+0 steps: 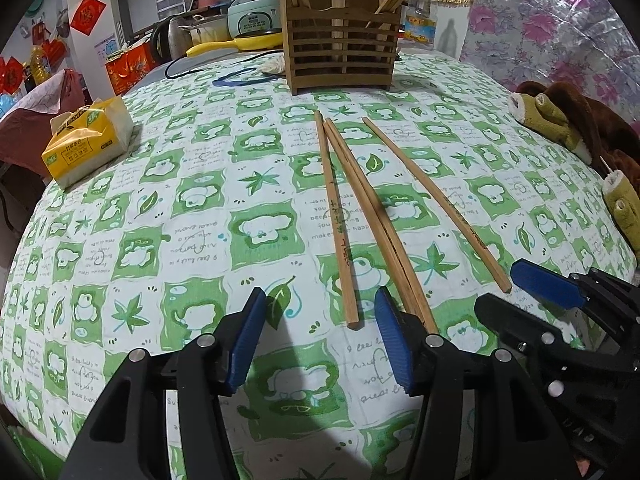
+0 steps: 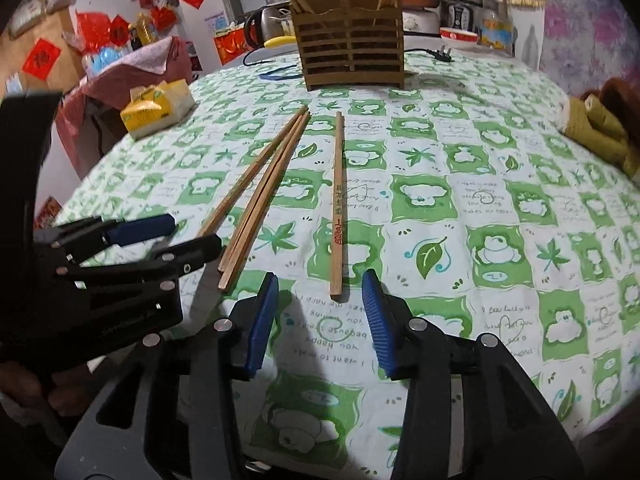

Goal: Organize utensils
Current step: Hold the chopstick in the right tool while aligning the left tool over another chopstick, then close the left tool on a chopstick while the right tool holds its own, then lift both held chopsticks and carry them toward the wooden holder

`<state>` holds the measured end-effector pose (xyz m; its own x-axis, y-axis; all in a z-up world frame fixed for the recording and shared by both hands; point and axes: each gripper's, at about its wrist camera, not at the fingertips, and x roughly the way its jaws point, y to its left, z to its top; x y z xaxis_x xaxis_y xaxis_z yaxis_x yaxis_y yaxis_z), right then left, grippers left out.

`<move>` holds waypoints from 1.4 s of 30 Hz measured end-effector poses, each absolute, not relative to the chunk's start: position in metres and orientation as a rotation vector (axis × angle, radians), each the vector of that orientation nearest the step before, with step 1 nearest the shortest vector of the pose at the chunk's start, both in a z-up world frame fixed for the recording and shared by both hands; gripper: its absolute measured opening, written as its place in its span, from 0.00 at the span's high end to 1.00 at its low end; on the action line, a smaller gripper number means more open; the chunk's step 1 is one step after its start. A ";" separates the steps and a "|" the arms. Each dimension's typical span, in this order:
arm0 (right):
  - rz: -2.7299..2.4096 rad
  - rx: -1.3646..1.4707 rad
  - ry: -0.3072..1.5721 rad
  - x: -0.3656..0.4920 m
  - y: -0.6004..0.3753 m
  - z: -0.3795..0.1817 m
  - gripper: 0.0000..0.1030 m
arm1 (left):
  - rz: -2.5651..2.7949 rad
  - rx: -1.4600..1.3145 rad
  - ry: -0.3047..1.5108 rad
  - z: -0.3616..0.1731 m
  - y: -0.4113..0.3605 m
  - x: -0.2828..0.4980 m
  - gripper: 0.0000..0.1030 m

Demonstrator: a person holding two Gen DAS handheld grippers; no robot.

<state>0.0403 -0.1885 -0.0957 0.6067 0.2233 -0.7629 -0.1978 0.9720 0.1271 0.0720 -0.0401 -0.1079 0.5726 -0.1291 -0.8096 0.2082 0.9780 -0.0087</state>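
With both grippers hanging over the near ends of the loose chopsticks, a pick-up looks due next. Left gripper jaws are parted, nothing between; right gripper jaws likewise stand apart and empty.

Four chopsticks lie on the green-and-white tablecloth: a touching pair, a single chopstick left of it, and a printed chopstick apart on the right, its near end just ahead of the right jaws. It is best taken near that end, pads closed across its width, then tipped upright for the slotted wooden holder at the far side, which already has sticks in both compartments.

Route to holder seems clear. Tissue pack sits far left, plush toy at right edge, blue band and cable nr holder. Main risk: grippers are close together, could bump.
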 end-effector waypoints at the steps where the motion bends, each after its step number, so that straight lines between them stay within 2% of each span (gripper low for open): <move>1: 0.241 0.025 0.884 0.040 -0.187 -0.096 0.57 | -0.200 0.092 0.940 -0.108 -0.040 0.072 0.46; 7: 0.223 -0.022 0.878 0.040 -0.182 -0.098 0.63 | -0.213 0.100 0.933 -0.107 -0.038 0.071 0.47; 9: 0.211 -0.021 0.873 0.041 -0.183 -0.098 0.69 | -0.210 0.102 0.933 -0.108 -0.038 0.071 0.47; 11: 0.191 -0.003 0.874 0.044 -0.189 -0.098 0.87 | -0.205 0.102 0.936 -0.107 -0.039 0.072 0.47; 13: 0.192 0.030 0.885 0.046 -0.196 -0.097 0.94 | -0.200 0.105 0.934 -0.107 -0.041 0.073 0.47; 14: 0.195 0.035 0.889 0.048 -0.197 -0.097 0.94 | -0.199 0.108 0.934 -0.107 -0.041 0.073 0.49; 16: 0.202 0.050 0.901 0.048 -0.199 -0.096 0.94 | -0.209 0.112 0.938 -0.106 -0.043 0.073 0.61; 17: 0.210 0.067 0.907 0.048 -0.200 -0.095 0.94 | -0.216 0.114 0.942 -0.105 -0.045 0.073 0.79; 18: 0.219 0.088 0.908 0.048 -0.203 -0.093 0.94 | -0.230 0.113 0.953 -0.103 -0.046 0.072 0.92; 27: 0.209 0.104 0.845 0.044 -0.217 -0.065 0.94 | -0.223 0.058 0.987 -0.095 -0.028 0.073 0.94; 37: 0.214 0.113 0.780 0.040 -0.223 -0.037 0.94 | -0.235 0.041 0.827 -0.027 -0.007 0.061 0.94; 42: 0.211 0.127 0.744 0.036 -0.227 -0.023 0.94 | -0.240 0.022 0.798 -0.011 -0.004 0.060 0.94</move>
<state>0.0361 -0.2267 -0.0229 0.7163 0.2350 -0.6571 -0.1452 0.9712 0.1890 0.0599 -0.0039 -0.0108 0.6721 -0.2050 -0.7115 0.2215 0.9726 -0.0710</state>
